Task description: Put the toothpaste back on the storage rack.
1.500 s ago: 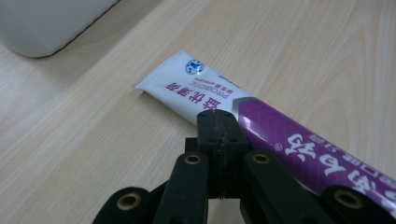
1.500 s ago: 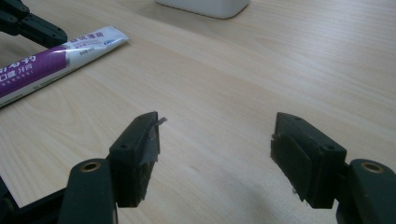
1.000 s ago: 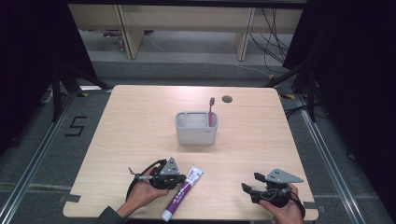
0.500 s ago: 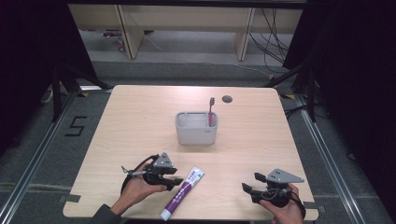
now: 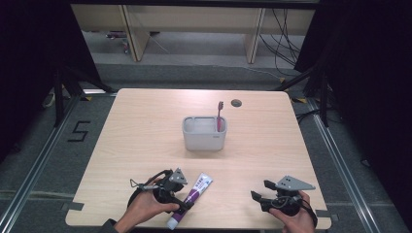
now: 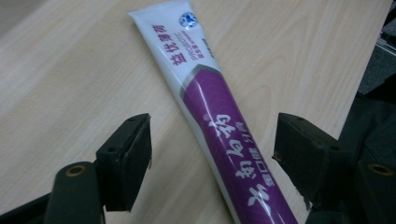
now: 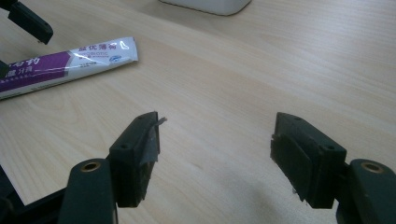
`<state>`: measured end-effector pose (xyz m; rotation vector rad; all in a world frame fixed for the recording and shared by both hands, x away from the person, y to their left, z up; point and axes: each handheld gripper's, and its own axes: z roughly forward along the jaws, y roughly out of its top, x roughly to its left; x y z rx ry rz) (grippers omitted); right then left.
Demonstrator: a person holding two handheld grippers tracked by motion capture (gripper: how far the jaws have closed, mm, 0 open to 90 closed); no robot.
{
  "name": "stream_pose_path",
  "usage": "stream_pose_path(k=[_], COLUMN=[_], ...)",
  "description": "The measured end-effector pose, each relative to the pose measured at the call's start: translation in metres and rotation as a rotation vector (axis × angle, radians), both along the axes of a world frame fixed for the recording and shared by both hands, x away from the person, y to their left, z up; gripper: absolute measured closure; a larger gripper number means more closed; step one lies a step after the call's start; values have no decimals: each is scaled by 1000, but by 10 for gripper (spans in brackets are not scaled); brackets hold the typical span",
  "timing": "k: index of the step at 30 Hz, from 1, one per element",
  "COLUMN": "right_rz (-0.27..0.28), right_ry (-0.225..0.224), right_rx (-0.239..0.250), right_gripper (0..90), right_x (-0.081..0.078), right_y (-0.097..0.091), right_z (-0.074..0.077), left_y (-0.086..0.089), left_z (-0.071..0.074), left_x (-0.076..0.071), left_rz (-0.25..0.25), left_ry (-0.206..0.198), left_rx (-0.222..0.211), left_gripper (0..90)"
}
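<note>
Left gripper [image 6: 212, 154]: jaws spread wide, straddling the toothpaste tube [image 6: 219, 126], not touching it.
Right gripper [image 7: 215, 154]: gaping, empty, tube well off to its left.
Tip: lower, centre on the purple body, squeeze gently.

The left claw [image 5: 180, 204] has closed in to straddle the toothpaste tube [image 5: 190, 201].

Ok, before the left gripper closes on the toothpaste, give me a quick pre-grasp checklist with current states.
1. Left gripper open: ok.
2. Toothpaste tube between its fingers: ok, purple section centred.
3. Tube lying flat on the table: ok.
4. Fingers touching the tube: cannot tell.
5. Right gripper open and apart from the tube: ok.
6. Holder with toothbrush upright, well away: ok.
</note>
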<state>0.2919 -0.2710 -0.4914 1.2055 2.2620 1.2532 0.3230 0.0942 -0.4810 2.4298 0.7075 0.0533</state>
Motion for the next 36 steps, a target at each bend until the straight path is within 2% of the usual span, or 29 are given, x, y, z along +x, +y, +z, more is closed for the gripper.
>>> stream_pose_path(k=[2, 4, 5, 6, 9, 10, 20, 26, 27, 29, 32, 34, 35, 36], right_rz=[-3, -2, -3, -1, -3, 3, 2, 3, 3, 3, -3, -4, -3, -2], right_ry=[8, -3, 0, -16, 11, 7, 5, 10, 10, 2, 0, 0, 0, -1], right_rx=[4, 2, -5, -17, 3, -7, -2, -6, -6, -3, -2, 1, -1, -3], right_gripper=[335, 336, 336, 336, 336, 336, 337, 338, 338, 338, 338, 338, 338, 338], right_x=[0, 0, 0, 1, -1, 0, 0, 0, 0, 0, 0, 0, 0, 0], right_y=[0, 0, 0, -1, 0, 0, 1, 0, 0, 0, -1, -1, -1, -1], right_z=[0, 0, 0, -1, 0, 0, -1, 0, 0, 0, 1, 1, 1, 1], left_y=[-3, -5, -7, -7, -10, -11, -19, -23, -23, -24, -26, -27, -28, -28], left_z=[-1, 0, -2, -2, -3, -4, -7, -9, -8, -9, -8, -7, -7, -7], left_x=[-4, -4, -5, -4, -4, -3, -3, -2, -1, -1, -1, 1, 0, 1], left_rz=[2, -30, -16, -29, -39, -40, -54, -92, -109, -113, -121, -136, -121, -128], left_ry=[-1, -7, -4, -9, -13, -13, -22, -23, -27, -24, -31, -24, -13, -15], left_rx=[0, 31, 18, 35, 49, 49, 78, 122, 139, 143, 155, 172, 167, 173], left_gripper=[318, 349, 361, 381, 412, 424, 506, 570, 581, 604, 614, 616, 616, 618])
